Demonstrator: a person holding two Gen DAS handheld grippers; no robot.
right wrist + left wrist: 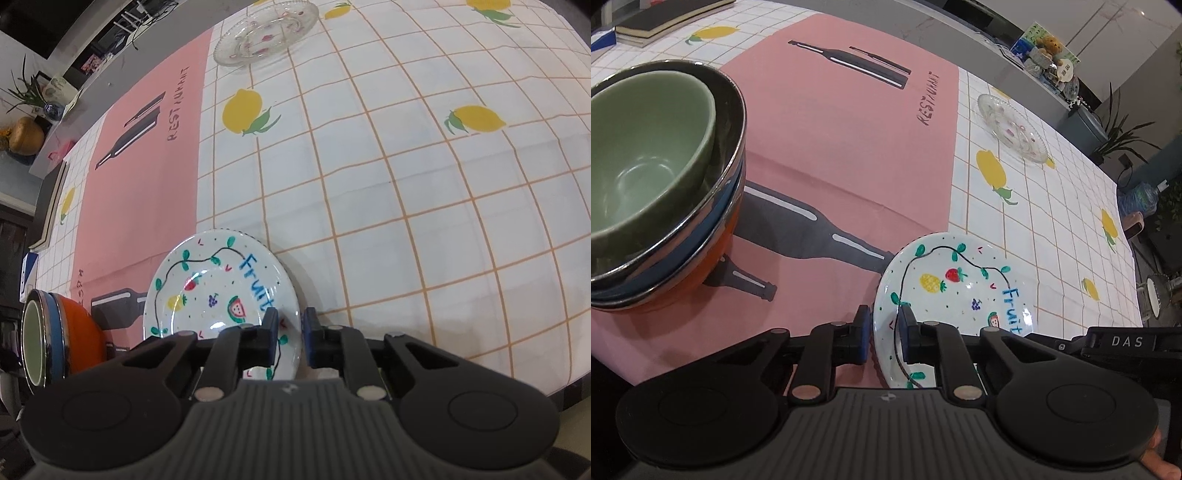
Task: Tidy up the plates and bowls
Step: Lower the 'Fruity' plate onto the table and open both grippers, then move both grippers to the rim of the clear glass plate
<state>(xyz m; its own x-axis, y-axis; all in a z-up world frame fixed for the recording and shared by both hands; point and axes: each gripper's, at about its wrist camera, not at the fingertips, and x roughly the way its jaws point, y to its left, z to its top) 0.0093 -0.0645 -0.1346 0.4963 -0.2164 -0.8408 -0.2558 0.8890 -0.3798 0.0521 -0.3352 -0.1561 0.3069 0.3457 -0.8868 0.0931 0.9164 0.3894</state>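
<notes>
Holding the painted fruit plate (960,288) by its rim from both sides, we have it lifted on a slant at the seam where the pink mat (831,147) meets the lemon-checked tablecloth (406,184). Our left gripper (884,325) is clamped on the near left edge of the plate, one pad above the rim and one beneath; our right gripper (290,330) pinches the opposite edge the same way (both sets of jaws stand narrow, closed on the china).

By our reckoning the bowls are finished: the green bowl (646,158) sits nested in a steel-rimmed bowl (731,122), itself atop a blue and an orange one, all stacked on the pink mat to our left. What remains looks like the plates. The clear glass plate (266,31) lies alone at the far side of the cloth, well apart from ours, so we judge the two still need bringing together into one pile.
</notes>
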